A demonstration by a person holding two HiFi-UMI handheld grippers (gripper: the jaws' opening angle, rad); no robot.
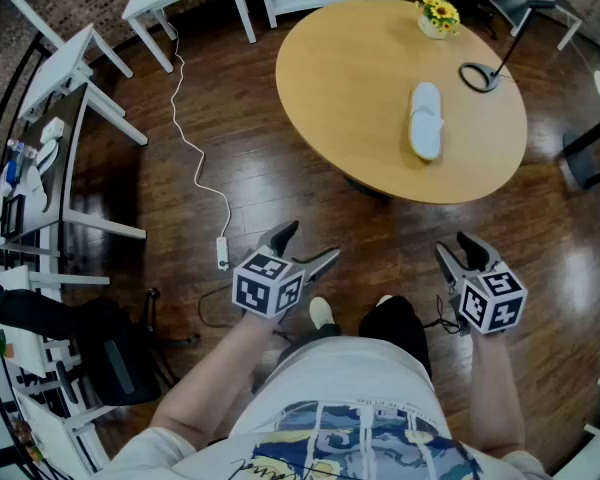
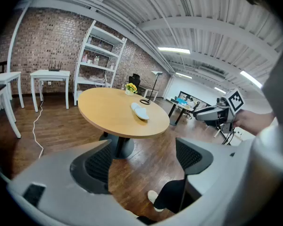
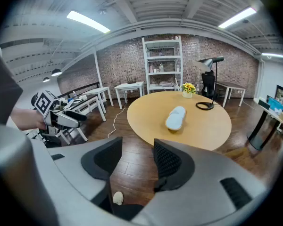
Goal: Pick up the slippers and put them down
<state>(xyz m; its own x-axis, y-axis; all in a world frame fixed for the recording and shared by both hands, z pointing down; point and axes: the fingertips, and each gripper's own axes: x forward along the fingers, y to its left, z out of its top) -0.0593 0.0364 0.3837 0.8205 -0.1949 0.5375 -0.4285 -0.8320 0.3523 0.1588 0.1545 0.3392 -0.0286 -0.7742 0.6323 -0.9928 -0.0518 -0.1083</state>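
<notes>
Left gripper (image 1: 312, 240) and right gripper (image 1: 454, 243) hang over the floor (image 1: 240, 118), jaws apart, empty. Slippers (image 1: 425, 120) lie on the round tabletop (image 1: 360, 88), well ahead. Only the gripper views show ceiling lights (image 3: 87, 21).

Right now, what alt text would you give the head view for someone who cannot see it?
Looking down, a person holds open, empty tongs in each hand, left tongs and right tongs, above a dark wooden floor. Ahead, pale slippers lie on a round wooden table, with yellow flowers at its far edge.
</notes>
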